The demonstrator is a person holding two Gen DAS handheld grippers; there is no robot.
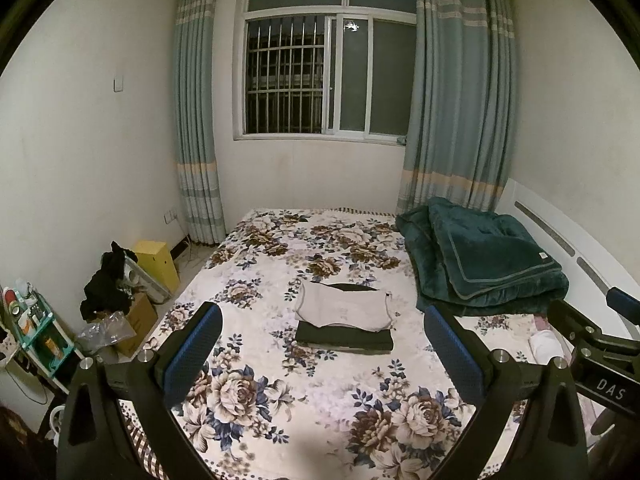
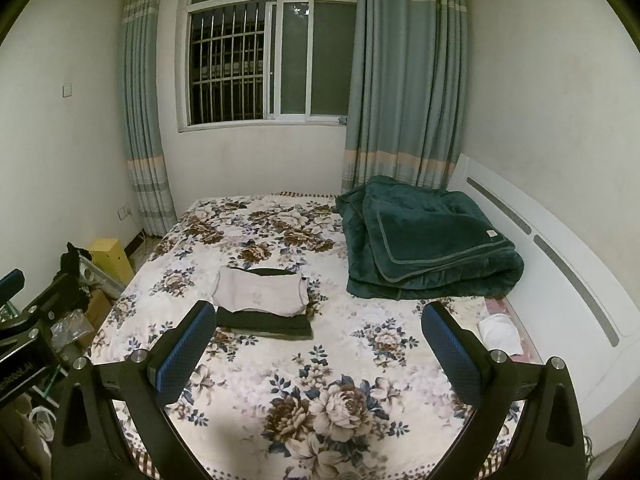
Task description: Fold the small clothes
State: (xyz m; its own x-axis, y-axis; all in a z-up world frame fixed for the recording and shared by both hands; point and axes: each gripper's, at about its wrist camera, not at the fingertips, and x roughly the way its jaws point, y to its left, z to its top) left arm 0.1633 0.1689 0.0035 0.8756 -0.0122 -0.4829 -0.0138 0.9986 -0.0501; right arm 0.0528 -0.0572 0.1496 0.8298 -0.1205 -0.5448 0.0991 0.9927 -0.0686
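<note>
Both grippers, left gripper (image 1: 322, 344) and right gripper (image 2: 318, 340), are hovering with jaws released and empty above the bed (image 1: 280, 400), where a folded beige top (image 1: 344, 308) is lying on folded dark clothes (image 1: 344, 340), so folding is looking finished, unless another garment is waiting.

white walls (image 1: 80, 140) | barred window (image 1: 328, 76) | teal curtains (image 1: 452, 100) | floral bed (image 1: 304, 400)

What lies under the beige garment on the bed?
A folded dark garment lies under the beige garment, showing at its front and back edges. Whether anything more lies beneath is hidden.
</note>
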